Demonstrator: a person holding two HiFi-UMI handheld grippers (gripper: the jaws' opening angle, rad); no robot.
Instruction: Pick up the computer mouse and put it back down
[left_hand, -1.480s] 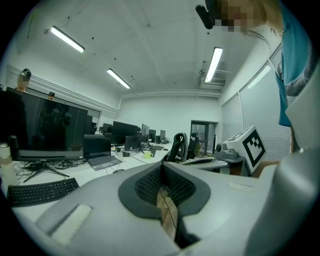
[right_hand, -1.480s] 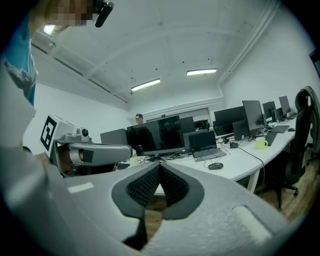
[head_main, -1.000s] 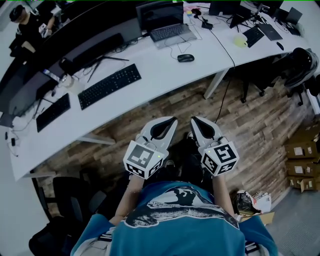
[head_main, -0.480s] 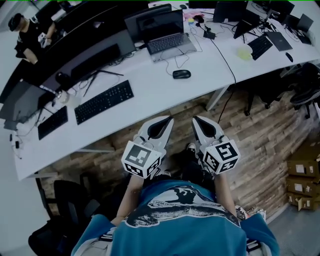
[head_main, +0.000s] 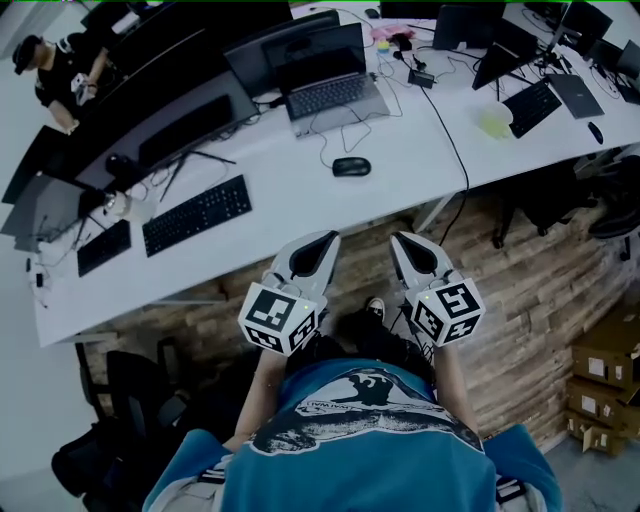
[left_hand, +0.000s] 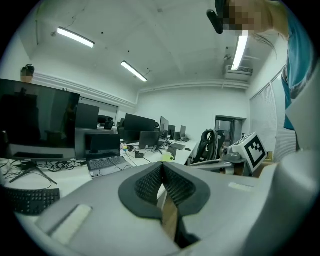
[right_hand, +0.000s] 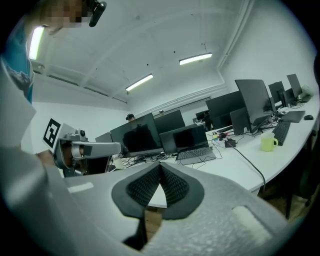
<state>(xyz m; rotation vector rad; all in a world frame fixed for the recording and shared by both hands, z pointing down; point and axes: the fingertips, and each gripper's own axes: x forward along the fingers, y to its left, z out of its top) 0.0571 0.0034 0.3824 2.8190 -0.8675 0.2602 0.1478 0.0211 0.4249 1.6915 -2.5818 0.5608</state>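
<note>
Closer to both grippers than a second ago, the black oval computer mouse (head_main: 351, 167) lies on the bare white desk (head_main: 300, 195), between the grey laptop (head_main: 335, 92) and the front edge, with open room all round. The left gripper (head_main: 322, 238) and right gripper (head_main: 398, 238), both clenched on nothing, hover short of that edge. The mouse cable's end is unclear.

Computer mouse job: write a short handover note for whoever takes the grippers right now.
Left gripper: shut, empty.
Right gripper: shut, empty.
Both are held short of the white desk, over the floor.
Computer mouse: lying on the desk in front of the laptop, untouched.
Done: nothing yet.
Left: reach in, open a gripper, lift the mouse, set it back down.
</note>
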